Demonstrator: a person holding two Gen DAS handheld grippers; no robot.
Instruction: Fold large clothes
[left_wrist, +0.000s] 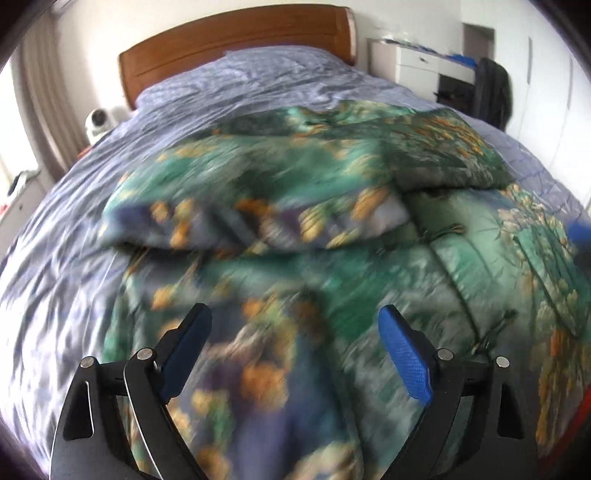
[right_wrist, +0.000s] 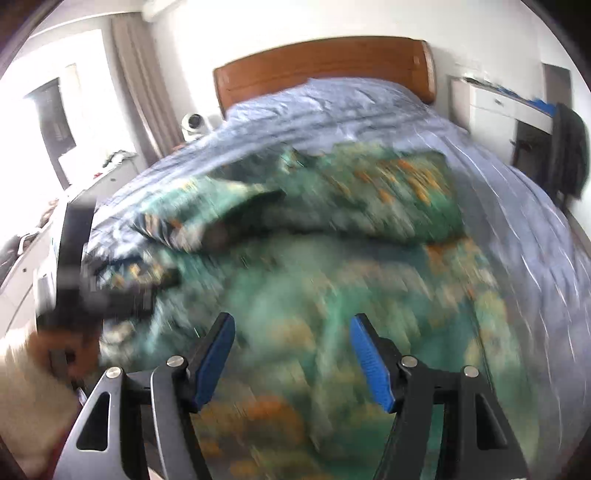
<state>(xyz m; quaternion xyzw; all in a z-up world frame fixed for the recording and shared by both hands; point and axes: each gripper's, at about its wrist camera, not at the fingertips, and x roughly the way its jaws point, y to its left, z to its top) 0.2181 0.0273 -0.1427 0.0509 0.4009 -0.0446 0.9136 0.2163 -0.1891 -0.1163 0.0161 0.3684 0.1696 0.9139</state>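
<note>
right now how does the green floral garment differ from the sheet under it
The green floral garment is green with orange flowers; the blue bedsheet is pale blue. The garment is padded and partly folded over itself; the bedsheet lies flat with light wrinkles, covering the whole bed. Both are untouched by the open left gripper.

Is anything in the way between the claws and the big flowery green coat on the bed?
Nothing visible. Both the left claw and right claw are open right over the coat, with only air between.

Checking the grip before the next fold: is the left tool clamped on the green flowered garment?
No: the left tool is open, its blue pads spread wide above the green flowered garment with nothing between them.
</note>
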